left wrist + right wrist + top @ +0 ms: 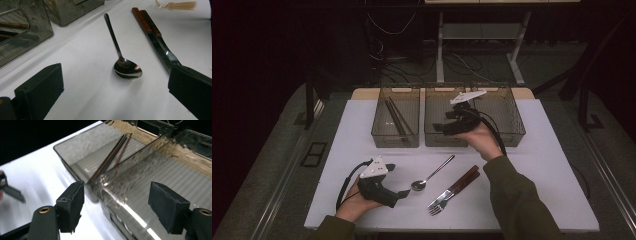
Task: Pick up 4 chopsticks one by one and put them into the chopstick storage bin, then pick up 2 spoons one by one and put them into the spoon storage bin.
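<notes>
Lying diag, spoon (432, 175), bowl near-left

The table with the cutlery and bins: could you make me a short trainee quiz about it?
1. True or false: the spoon lies inside a bin.
2. Which bin holds the chopsticks? A left bin, B middle, C right.
3. Fill in: the left claw is open, and nearest its tips lies the ____.

Key: 1 false, it lies on the table. 2 A. 3 spoon.

sleeves: olive green, long
left gripper (404, 191): black body, grey three-cornered plate, black cable
fingers (40, 92): chunky black blocks
</notes>
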Demonstrator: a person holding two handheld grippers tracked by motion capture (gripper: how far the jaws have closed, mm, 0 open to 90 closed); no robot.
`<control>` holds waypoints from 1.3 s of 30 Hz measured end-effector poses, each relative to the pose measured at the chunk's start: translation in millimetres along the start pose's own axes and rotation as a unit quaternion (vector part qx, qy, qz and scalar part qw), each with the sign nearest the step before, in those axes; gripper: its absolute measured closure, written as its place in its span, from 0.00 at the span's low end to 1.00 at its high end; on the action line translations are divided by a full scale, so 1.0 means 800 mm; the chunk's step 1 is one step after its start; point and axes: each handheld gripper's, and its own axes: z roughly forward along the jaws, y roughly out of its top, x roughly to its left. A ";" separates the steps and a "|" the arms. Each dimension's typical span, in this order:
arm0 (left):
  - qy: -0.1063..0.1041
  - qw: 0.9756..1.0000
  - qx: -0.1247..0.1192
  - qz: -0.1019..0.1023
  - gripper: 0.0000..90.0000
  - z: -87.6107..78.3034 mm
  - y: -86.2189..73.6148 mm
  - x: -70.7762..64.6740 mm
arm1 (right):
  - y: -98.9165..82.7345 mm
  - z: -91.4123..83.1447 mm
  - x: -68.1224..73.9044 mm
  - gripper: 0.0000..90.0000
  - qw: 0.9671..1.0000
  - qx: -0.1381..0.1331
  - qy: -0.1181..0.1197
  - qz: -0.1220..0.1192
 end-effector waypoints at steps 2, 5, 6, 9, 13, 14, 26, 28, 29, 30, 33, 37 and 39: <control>0.001 1.000 0.000 0.000 0.00 0.000 0.000 0.000 | -0.007 -0.009 -0.001 0.32 1.000 -0.004 0.004 0.004; 0.001 1.000 0.000 0.002 0.00 -0.001 0.000 0.000 | -0.020 -0.024 -0.004 0.30 1.000 -0.012 -0.002 0.001; 0.001 1.000 -0.001 0.002 0.00 -0.001 0.000 0.000 | -0.023 -0.028 -0.004 0.30 1.000 -0.010 -0.002 0.005; 0.002 1.000 -0.002 -0.001 0.00 0.000 0.000 0.000 | -0.037 -0.042 -0.006 0.29 1.000 -0.014 -0.004 0.011; 0.001 1.000 -0.002 -0.001 0.00 0.000 0.000 0.001 | -0.054 -0.057 -0.009 0.29 1.000 -0.018 -0.006 0.013; 0.002 1.000 -0.003 -0.003 0.00 0.000 0.000 0.001 | -0.057 -0.060 -0.010 0.29 1.000 -0.018 -0.007 0.012; 0.016 1.000 -0.001 -0.006 0.00 -0.001 -0.001 0.006 | -0.114 -0.089 -0.013 0.24 1.000 0.001 -0.028 0.011; 0.021 1.000 -0.005 -0.005 0.00 -0.001 -0.001 0.006 | -0.124 -0.096 -0.014 0.24 0.999 0.005 -0.031 0.015; 0.023 1.000 -0.008 -0.007 0.00 -0.001 0.000 0.005 | -0.127 -0.099 -0.015 0.25 0.999 0.006 -0.032 0.014; 0.023 1.000 -0.007 -0.008 0.00 -0.002 0.000 0.005 | -0.131 -0.103 -0.015 0.25 0.999 0.004 -0.033 0.015; 0.017 1.000 -0.004 -0.005 0.00 -0.001 0.000 0.004 | -0.141 -0.113 -0.015 0.26 0.999 0.005 -0.035 0.015; 0.003 1.000 -0.007 -0.016 0.00 0.000 -0.002 0.005 | -0.158 -0.128 -0.015 0.26 0.999 0.001 -0.038 0.022; 0.008 1.000 -0.006 -0.017 0.00 0.000 -0.003 0.006 | -0.166 -0.135 -0.015 0.26 0.999 0.001 -0.042 0.022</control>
